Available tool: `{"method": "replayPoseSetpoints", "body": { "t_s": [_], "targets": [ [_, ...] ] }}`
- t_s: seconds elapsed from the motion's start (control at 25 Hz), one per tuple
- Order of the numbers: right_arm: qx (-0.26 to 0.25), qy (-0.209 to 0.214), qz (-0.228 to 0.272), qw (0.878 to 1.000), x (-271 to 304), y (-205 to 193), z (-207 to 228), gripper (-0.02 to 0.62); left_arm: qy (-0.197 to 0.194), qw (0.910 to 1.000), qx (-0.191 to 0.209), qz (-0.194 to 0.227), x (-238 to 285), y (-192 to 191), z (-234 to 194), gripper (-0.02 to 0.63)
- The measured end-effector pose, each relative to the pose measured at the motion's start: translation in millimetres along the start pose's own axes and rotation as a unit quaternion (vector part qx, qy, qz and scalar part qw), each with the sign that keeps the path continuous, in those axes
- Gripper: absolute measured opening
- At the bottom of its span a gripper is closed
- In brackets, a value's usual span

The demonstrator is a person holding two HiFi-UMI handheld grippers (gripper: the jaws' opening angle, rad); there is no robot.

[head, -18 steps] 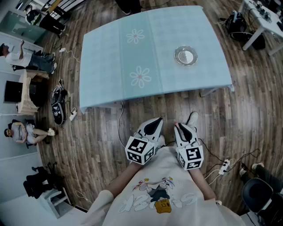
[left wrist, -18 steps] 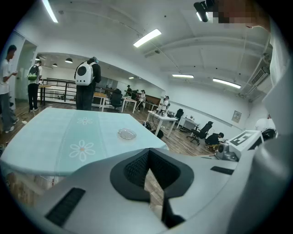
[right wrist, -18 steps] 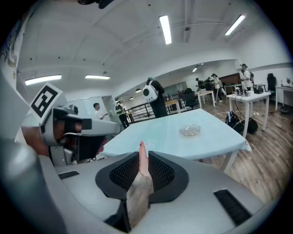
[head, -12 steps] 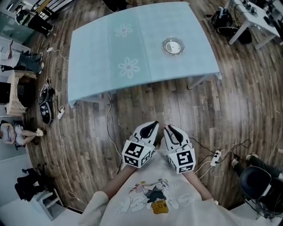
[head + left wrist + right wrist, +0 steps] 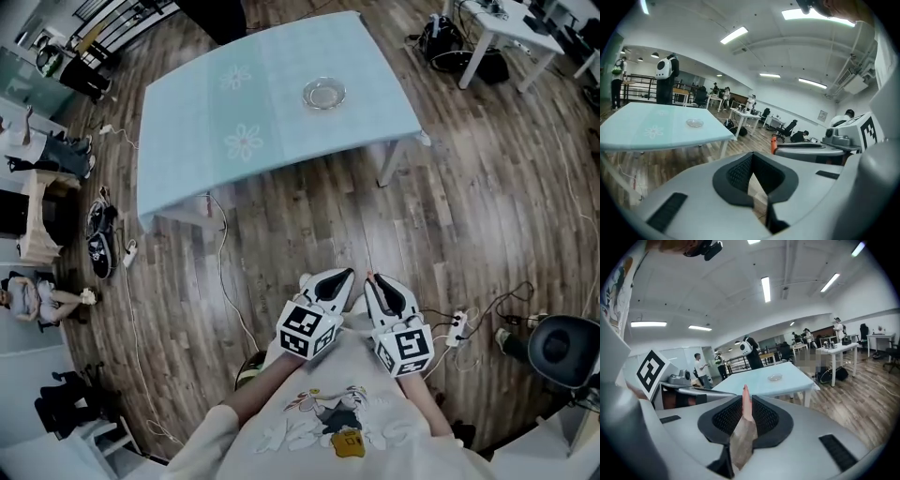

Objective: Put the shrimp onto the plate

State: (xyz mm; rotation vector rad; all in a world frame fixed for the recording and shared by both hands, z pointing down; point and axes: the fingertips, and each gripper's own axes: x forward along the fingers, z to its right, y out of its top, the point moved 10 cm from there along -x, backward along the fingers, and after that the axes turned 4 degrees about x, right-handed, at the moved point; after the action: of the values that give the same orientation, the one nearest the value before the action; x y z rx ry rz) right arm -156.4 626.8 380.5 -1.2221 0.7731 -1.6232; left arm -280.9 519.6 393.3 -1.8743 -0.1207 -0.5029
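Surroundings first: you are standing on a brown wood-plank floor (image 5: 309,225), well apart from a pale blue rectangular table with white flower prints (image 5: 272,112). A clear round glass plate (image 5: 323,93) is sitting on the far half of that table, towards its right side. The stretch of floor is lying between you and the table, and a thin pale cable (image 5: 222,272) is trailing across it from the table's near edge. A white power strip (image 5: 457,325) with its leads is lying on the boards just beside your right side. A black office chair (image 5: 562,349) is standing further to your right. A white desk (image 5: 502,33) with dark bags under it is standing beyond the table's right corner.

You are holding both grippers close against your white printed T-shirt (image 5: 328,417), side by side and pointing towards the table. The left gripper (image 5: 758,185) is carrying nothing. Its black ribbed pads (image 5: 736,173) are meeting at the near end of a narrow wedge, through which only floor is showing.

The right gripper (image 5: 743,420) is clamping its jaws on the shrimp (image 5: 742,430), which is therefore in your grip and well apart from the plate. The shrimp is showing a mottled grey-brown body wedged between the black pads. It is narrowing to a pink-orange tip that is standing up past the pads. In the right gripper view, that tip is pointing towards the table and sitting a little left of the plate.
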Motion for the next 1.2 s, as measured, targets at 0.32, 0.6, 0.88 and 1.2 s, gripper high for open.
{"method": "replayPoseSetpoints", "body": {
  "t_s": [0.32, 0.6, 0.88, 1.2],
  "targets": [
    [0.013, 0.013, 0.031, 0.999, -48.8, -23.7, 25.7, 0.083, -0.007, 0.9991, 0.035, -0.022, 18.2, -21.7, 56.1, 0.008],
    [0.028, 0.005, 0.03, 0.999, -31.4, -16.0, 39.1, 0.083, -0.016, 0.9987, 0.038, -0.029, 33.5, -17.6, 50.1, 0.008],
    [0.031, -0.029, 0.021, 0.999, 18.6, 16.7, 60.3, 0.083, -0.028, 0.9994, 0.011, -0.019, 67.5, 8.6, -0.9, 0.008],
    [0.021, -0.032, 0.024, 0.999, 117.8, 76.1, 49.3, 0.083, -0.003, 0.9998, 0.002, 0.018, 70.6, 66.9, -114.3, 0.008]
  ]
}}
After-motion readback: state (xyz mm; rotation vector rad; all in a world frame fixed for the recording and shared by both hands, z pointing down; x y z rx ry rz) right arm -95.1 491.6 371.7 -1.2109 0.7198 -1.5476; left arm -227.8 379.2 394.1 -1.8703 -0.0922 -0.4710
